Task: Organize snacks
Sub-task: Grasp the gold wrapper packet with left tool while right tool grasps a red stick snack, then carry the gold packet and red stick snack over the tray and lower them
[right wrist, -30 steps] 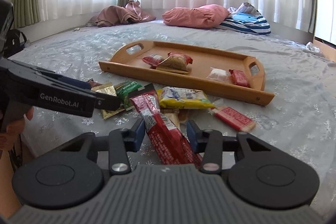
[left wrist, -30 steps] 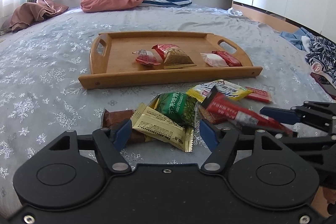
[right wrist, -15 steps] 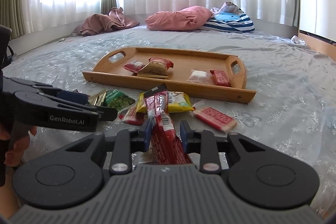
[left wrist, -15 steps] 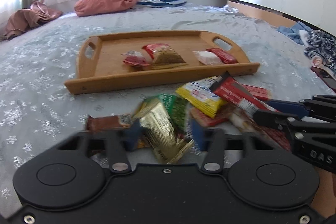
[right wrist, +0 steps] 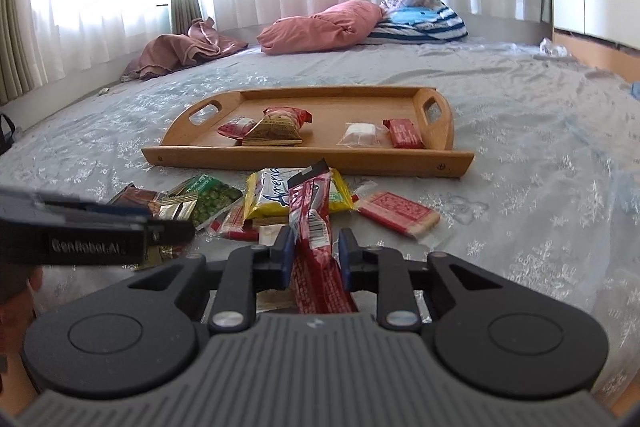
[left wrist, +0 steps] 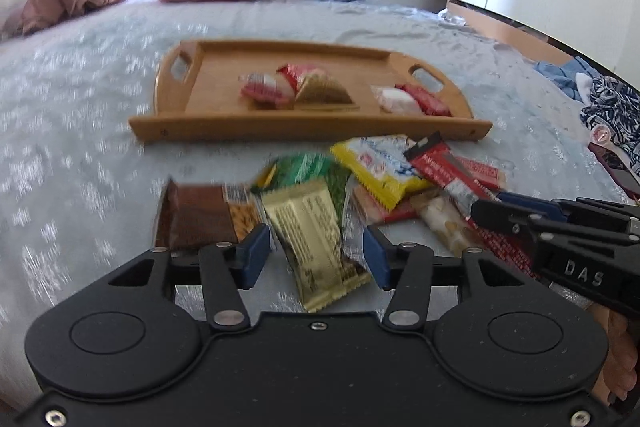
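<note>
A wooden tray lies on the bed and holds several small snack packets. In front of it is a pile of loose snacks. My left gripper is open, its fingers on either side of a gold packet that looks lifted and tilted; whether they touch it I cannot tell. A brown packet and a green pea packet lie next to it. My right gripper is shut on a long red snack bar and holds it above the pile; it shows in the left wrist view.
A yellow packet and a red wafer packet lie by the pile. Pink and striped bedding sits at the far edge. Clothes lie at the right. The bedspread is pale with snowflakes.
My right gripper closed on the red bar and raised it. My left gripper moved onto the gold packet, which now stands tilted between its fingers.
</note>
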`<state>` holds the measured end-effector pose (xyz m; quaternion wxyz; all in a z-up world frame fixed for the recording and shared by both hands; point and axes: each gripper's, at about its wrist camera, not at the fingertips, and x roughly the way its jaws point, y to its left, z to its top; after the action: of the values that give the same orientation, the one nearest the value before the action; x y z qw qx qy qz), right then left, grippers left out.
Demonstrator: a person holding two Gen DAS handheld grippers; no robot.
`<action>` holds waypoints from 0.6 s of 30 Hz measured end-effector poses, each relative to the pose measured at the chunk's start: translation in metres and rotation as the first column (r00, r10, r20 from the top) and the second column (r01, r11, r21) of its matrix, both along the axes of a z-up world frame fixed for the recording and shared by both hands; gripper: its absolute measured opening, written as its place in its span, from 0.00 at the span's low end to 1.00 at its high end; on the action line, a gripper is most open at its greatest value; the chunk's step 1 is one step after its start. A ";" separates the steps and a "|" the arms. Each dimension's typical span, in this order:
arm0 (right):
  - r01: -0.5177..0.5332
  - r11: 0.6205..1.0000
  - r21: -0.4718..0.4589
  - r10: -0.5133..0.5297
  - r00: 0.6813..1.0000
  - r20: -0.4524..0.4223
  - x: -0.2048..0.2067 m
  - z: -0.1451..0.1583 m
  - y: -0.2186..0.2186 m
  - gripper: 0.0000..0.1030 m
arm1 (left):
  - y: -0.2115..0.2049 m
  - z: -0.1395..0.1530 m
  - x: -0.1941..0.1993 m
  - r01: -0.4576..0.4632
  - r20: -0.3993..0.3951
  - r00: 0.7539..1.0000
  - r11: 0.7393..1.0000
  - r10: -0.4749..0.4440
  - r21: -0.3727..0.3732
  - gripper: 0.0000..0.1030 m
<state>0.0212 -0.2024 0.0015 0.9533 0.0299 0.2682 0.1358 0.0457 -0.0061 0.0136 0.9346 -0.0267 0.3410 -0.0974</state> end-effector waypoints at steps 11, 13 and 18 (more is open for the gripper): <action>0.024 0.999 0.044 -0.023 0.999 -0.031 0.005 -0.003 -0.003 0.37 | -0.009 0.004 -0.003 0.019 -0.009 1.000 1.000 -0.020 -0.009 0.30; 0.017 1.000 0.013 -0.017 1.000 -0.017 0.002 -0.004 0.001 0.37 | -0.010 0.006 -0.004 0.023 -0.004 1.000 1.000 -0.023 -0.001 0.30; 0.020 0.999 0.040 -0.019 0.999 -0.040 0.006 -0.005 -0.002 0.33 | -0.010 0.009 -0.005 0.019 -0.003 1.000 1.000 -0.019 0.009 0.30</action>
<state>0.0270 -0.2040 -0.0035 0.9483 0.0546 0.2838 0.1313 0.0404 -0.0164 0.0224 0.9332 -0.0193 0.3432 -0.1048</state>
